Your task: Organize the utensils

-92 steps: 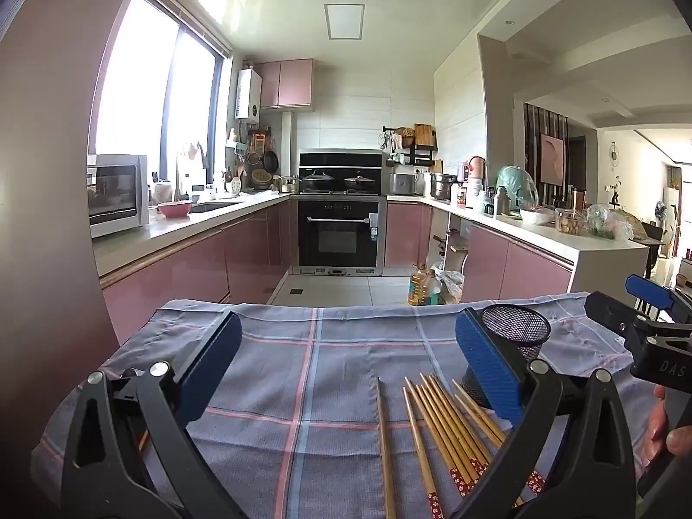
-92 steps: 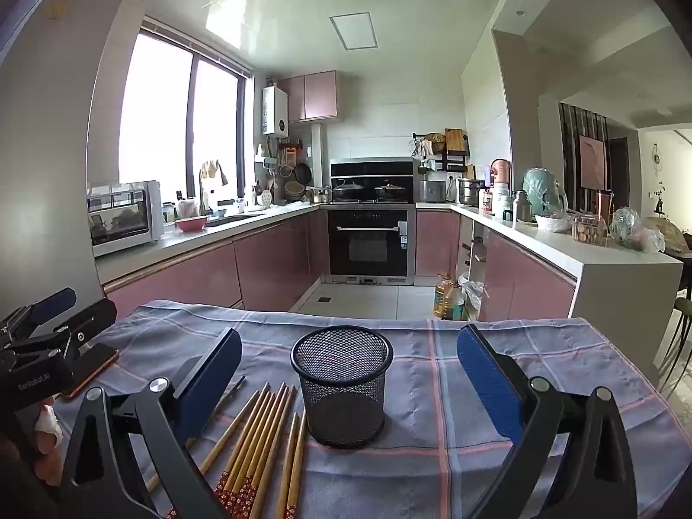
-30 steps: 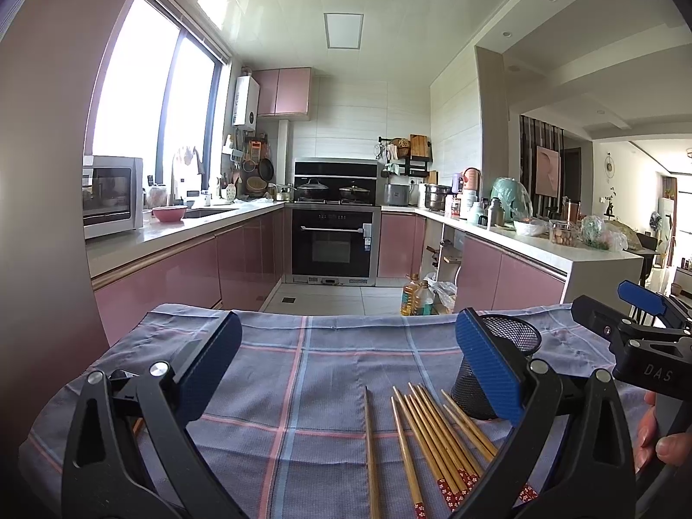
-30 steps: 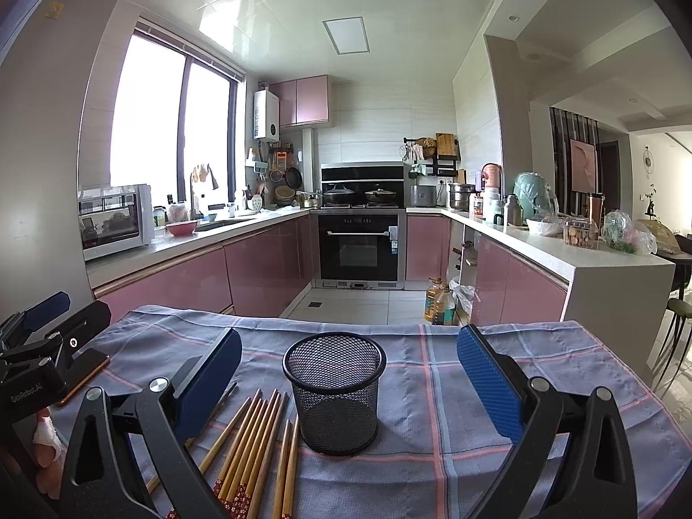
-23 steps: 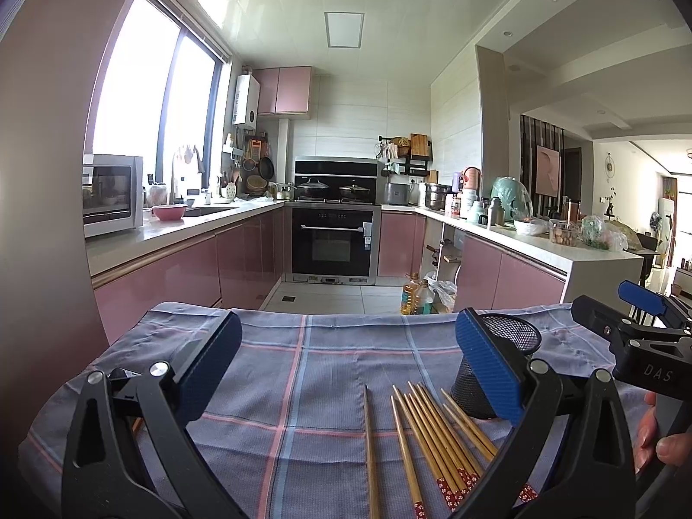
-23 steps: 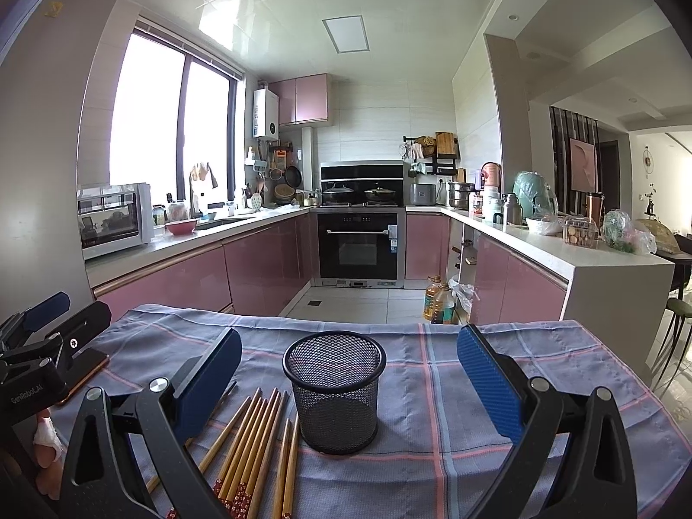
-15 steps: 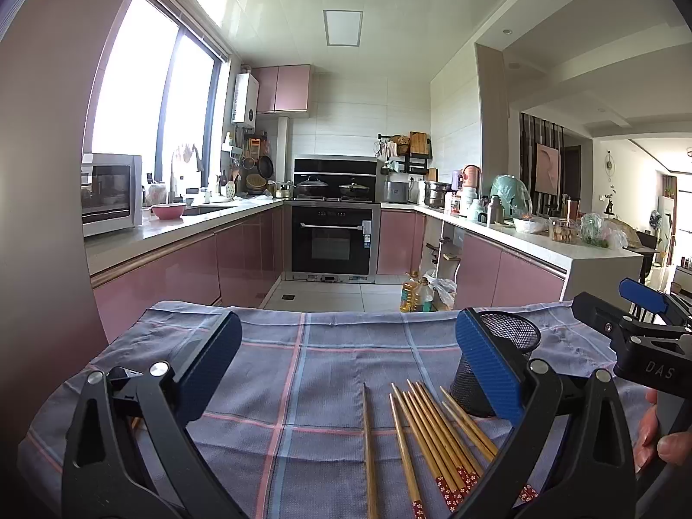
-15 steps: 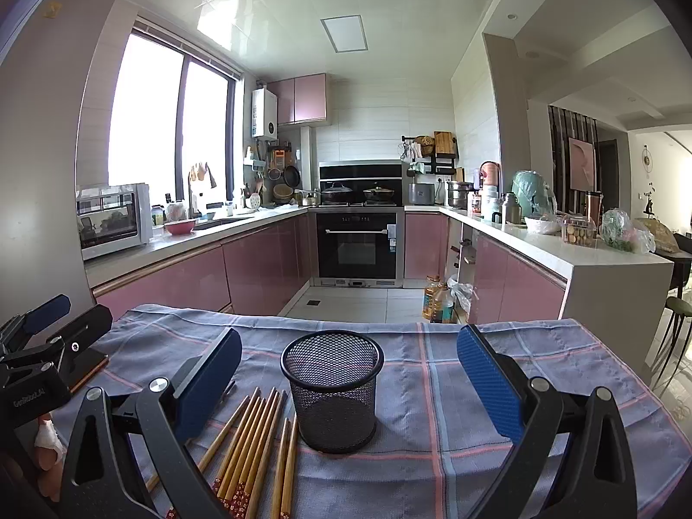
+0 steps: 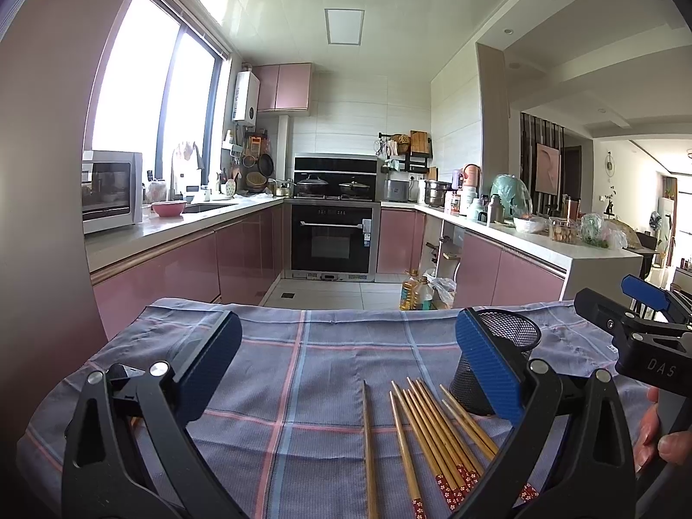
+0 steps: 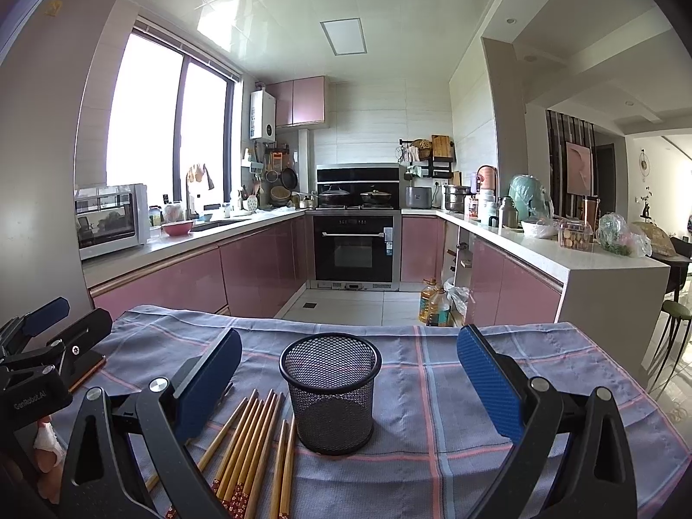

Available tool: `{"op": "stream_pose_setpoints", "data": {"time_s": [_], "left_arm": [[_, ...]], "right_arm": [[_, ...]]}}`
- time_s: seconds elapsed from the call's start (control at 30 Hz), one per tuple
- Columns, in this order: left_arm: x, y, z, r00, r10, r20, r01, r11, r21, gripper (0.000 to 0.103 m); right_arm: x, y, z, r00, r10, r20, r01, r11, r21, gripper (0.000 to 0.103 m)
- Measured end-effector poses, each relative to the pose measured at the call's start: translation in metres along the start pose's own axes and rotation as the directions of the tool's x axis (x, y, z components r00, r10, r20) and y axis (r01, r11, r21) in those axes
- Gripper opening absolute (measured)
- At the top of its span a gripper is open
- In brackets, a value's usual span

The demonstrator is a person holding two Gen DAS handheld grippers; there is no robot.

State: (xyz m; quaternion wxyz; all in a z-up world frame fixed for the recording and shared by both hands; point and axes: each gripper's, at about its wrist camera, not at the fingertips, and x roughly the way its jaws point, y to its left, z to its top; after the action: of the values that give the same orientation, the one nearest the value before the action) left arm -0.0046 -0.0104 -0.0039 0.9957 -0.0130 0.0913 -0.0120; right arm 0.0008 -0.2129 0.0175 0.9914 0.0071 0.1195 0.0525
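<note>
Chopsticks lie near-to-far, left of the mesh cup. We judge the left gripper nearer; both grippers' jaws apart, empty.

Plaid cloth under chopsticks, mesh cup

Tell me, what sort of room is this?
A home kitchen, most likely: a built-in oven with lidded pots above it, pink cabinets under a long counter, and a microwave by the window.
</note>
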Motion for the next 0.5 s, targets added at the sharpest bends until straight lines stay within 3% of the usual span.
{"op": "stream_pose_setpoints", "data": {"time_s": [0.5], "left_arm": [[0.0002, -0.0016, -0.0029, 1.0, -0.001, -0.007, 0.001, 1.0, 0.001, 0.097]], "right_arm": [[-0.0002, 0.0021, 0.0004, 1.0, -0.022, -0.002, 0.022, 1.0, -0.002, 0.097]]}}
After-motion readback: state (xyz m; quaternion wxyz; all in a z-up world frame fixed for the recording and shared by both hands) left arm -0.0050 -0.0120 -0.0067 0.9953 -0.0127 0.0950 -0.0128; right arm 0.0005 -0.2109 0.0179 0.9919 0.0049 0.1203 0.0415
